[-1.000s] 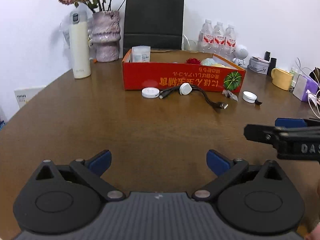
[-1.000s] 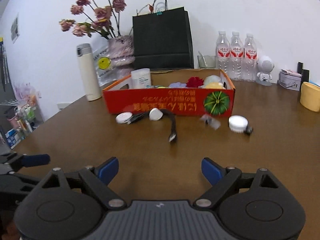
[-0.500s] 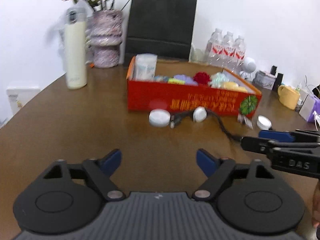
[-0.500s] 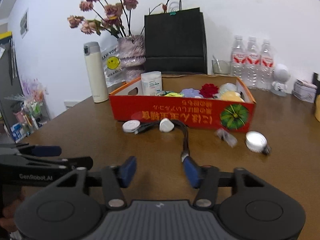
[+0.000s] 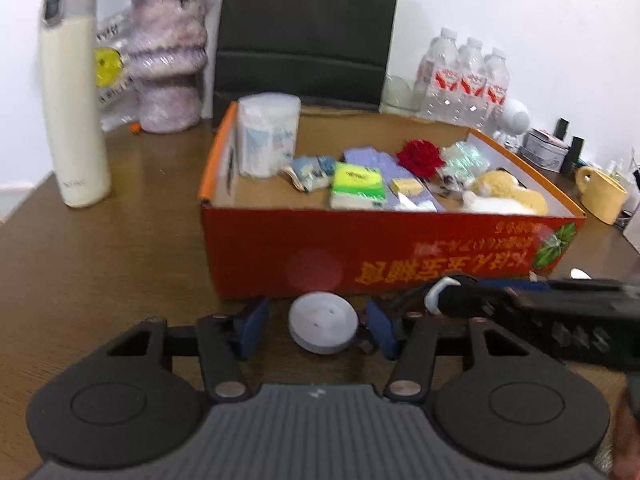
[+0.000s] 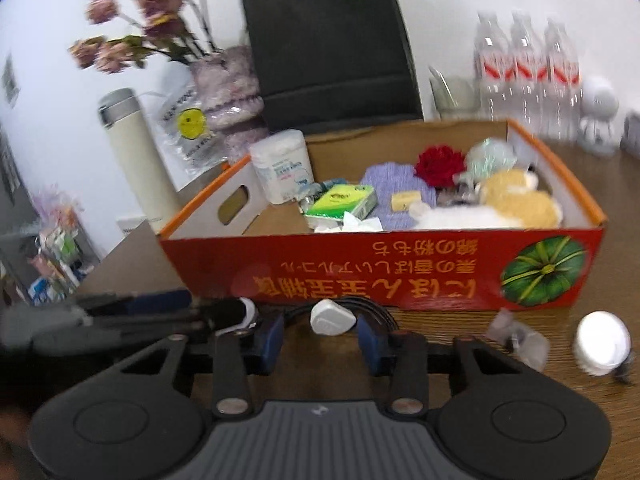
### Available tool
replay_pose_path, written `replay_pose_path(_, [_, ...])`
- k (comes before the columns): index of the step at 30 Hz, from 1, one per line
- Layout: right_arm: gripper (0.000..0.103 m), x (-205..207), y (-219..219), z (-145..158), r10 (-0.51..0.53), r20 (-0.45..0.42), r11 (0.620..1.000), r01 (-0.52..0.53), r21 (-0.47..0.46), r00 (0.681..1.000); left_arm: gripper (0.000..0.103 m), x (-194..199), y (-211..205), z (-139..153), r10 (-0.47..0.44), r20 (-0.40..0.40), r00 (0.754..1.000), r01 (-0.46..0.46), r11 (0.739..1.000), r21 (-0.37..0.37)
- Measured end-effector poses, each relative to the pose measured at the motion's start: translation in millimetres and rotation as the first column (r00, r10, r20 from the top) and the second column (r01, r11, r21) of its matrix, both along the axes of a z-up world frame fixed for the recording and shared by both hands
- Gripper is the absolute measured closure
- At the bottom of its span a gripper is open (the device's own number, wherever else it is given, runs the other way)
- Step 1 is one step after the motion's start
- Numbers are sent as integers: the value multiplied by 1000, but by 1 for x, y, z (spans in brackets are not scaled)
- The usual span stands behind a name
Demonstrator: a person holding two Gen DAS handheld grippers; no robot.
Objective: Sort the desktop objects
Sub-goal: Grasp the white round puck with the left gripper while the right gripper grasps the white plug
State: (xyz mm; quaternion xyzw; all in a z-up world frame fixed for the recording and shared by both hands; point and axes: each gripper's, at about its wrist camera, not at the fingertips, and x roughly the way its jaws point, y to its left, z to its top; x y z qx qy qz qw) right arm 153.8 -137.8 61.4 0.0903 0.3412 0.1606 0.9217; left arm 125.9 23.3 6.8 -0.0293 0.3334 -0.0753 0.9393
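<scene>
A red cardboard box (image 5: 392, 256) (image 6: 400, 268) stands on the brown table and holds several small items. In front of it lie a flat white round disc (image 5: 323, 329), a white charger plug (image 6: 333, 317) with a black cable (image 6: 376, 308), a clear wrapper (image 6: 520, 338) and a white round lid (image 6: 602, 342). My left gripper (image 5: 316, 330) is open with the disc between its blue pads, not touching it. My right gripper (image 6: 320, 338) is open with the plug between its pads. The right gripper also reaches in from the right in the left wrist view (image 5: 560, 312).
A white flask (image 5: 74, 96), a vase (image 5: 168, 60) with dried flowers, a black paper bag (image 5: 308, 32) and water bottles (image 5: 464, 80) stand behind the box. A yellow mug (image 5: 600, 194) and a white figurine (image 5: 514, 120) are at the right.
Both grippers moved forward and down to the box front. The disc now sits between the left pads and the plug between the right pads. Both jaws have narrowed.
</scene>
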Motion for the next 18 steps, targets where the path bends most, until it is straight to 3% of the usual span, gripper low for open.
replay_pose_path(4, [71,12,-1,-13,-60,-38,997,61,49,998,45,2,0,-7,-15,9,1000,15,1000,6])
replay_pose_path(6, [80,12,-1,-17,-68,-29,996,69,51,997,45,3,0,-8,-20,20,1000,19,1000,12])
replay_pose_path(8, [82,11,1,-18,-71,-11,997,72,34,997,47,3,-1,-8,-27,31,999,26,999,27])
replay_pose_path(9, [82,10,3,-18,-65,-8,998,65,23,998,55,2,-2,-8,-25,33,999,24,999,39])
replay_pose_path(10, [83,8,5,-17,-58,-4,998,58,4,998,62,1,-2,-8,-27,34,999,26,999,45])
replay_pose_path(15, [83,-15,23,-20,26,59,985,-16,-172,998,62,-3,3,-8,-37,36,999,36,998,43])
replay_pose_path(18, [86,-24,25,-20,31,75,980,-16,-197,997,63,-10,6,-8,-20,37,999,19,999,48])
